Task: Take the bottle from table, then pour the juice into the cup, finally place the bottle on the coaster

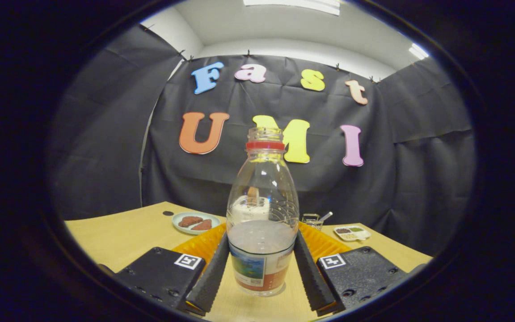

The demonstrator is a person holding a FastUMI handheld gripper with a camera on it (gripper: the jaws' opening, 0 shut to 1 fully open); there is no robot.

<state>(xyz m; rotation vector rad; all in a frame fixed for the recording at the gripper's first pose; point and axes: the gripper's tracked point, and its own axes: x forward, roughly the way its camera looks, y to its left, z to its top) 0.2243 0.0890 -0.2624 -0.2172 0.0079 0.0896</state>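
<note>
Gripper view's got the gripper (pixel 261 264) pinching the upright, uncapped bottle (pixel 262 210) at frame center, both fingers pressing its labelled, half-full base.

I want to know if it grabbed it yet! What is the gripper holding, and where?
The gripper holds the bottle by its lower body, one finger pressed on each side at the label, with the bottle upright on the table.

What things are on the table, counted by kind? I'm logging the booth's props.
Bottles: 1, the bottle, uncapped, between the gripper fingers
Cups: 1, the cup, seen through it
Plates: 2, round plate and divided dish
Orange mat: 1
Wire basket: 1
Total: 6
</note>
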